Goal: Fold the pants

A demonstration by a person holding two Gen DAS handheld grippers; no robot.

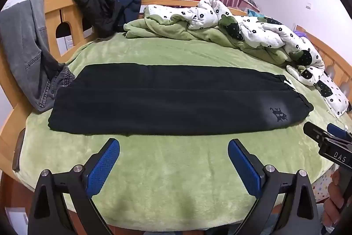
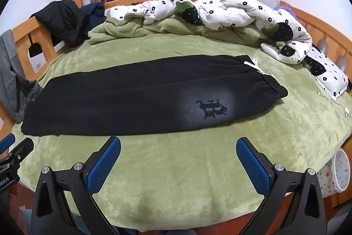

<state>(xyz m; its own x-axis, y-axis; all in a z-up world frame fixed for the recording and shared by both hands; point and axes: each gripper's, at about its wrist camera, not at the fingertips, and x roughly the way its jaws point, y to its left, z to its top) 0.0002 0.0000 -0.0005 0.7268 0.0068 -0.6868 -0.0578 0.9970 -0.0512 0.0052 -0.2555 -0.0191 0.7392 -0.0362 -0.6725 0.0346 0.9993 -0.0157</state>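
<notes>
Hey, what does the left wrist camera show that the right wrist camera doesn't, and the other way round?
Only the left wrist view shows most of the grey jeans draped over the bed frame, and the right gripper from the side. Only the right wrist view shows the white charging cable and the pants' white drawstring clearly. Both show the black pants lying flat, legs together, on the green blanket, with an open, empty gripper in front.

Matt black cloth pants [image 1: 154,100] lie on a plush green fleece blanket [image 1: 176,169]. At lower frame, the tongs [image 1: 173,148] show ribbed blue pads [image 1: 103,166] on matt black plastic with shiny metal pins. Smooth wood bed frame [image 1: 55,14], upper left, carries grey denim [image 1: 24,41].
</notes>
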